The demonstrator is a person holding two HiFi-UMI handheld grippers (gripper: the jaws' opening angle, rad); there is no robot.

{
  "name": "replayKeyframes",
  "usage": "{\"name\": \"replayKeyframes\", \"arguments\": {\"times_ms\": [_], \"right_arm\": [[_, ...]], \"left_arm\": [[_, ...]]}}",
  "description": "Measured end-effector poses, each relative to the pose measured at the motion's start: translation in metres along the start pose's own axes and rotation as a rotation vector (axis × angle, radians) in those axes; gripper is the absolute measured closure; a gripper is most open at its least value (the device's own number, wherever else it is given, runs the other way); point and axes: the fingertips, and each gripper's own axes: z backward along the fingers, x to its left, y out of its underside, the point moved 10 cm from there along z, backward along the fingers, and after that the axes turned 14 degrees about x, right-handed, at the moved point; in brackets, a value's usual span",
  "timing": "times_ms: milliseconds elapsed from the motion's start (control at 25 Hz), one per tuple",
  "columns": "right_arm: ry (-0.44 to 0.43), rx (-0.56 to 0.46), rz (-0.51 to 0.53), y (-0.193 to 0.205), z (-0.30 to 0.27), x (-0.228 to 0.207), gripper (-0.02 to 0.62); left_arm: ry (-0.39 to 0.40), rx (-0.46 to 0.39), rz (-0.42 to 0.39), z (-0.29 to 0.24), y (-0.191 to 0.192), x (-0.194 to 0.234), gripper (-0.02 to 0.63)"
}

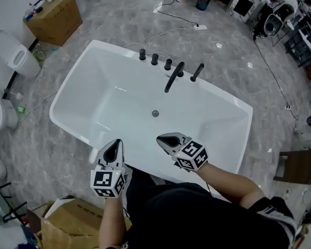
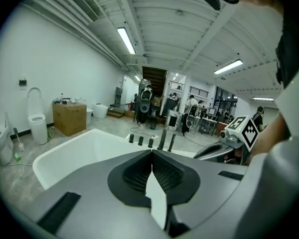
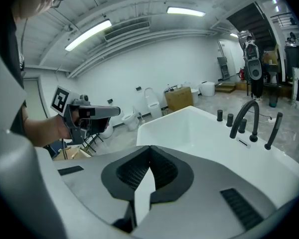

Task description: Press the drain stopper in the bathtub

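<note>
While a person is standing at the near rim of a white freestanding bathtub (image 1: 113, 81), both hand-held grippers are hovering above that rim. They are pointing toward the far side and touching nothing. The left gripper (image 1: 114, 148) is hanging over the tub's near edge, and its own view is showing its jaws (image 2: 152, 154) pressed together at the tips with nothing between them. The right gripper (image 1: 166, 140) is reaching slightly farther over the basin, and its jaws (image 3: 150, 149) are likewise meeting at the tips and gripping nothing.

Inside the tub, the drain stopper (image 1: 155, 113) is sitting alone near the middle of the basin floor. It is well apart from both grippers and closer to the right one. It is showing as a small, round, grey metallic disc against the glossy white, too small to tell whether it is raised or pressed down.

Along the far rim, a black arched faucet (image 1: 173, 77) is leaning over the basin. Three black knobs (image 1: 154, 59) are lining up to its left, and a black hand shower (image 1: 197, 72) is standing to its right.

On the grey marbled floor beyond the tub, a closed cardboard box (image 1: 54, 18) is resting near a white toilet (image 1: 13, 53). A second cardboard box (image 1: 67, 224) is lying beside the person's feet.
</note>
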Motion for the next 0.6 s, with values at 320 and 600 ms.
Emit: {"name": "replayKeyframes", "arguments": {"times_ms": [320,600], "right_arm": [[0.034,0.11,-0.086,0.011,-0.091,-0.048,0.581],[0.034,0.197,-0.083,0.043,-0.166,-0.101,0.581]], "left_arm": [[0.067,0.081,0.041,-0.088,0.039,0.069,0.591],[0.109,0.13,0.084,-0.18,0.089,0.104,0.591]]}}
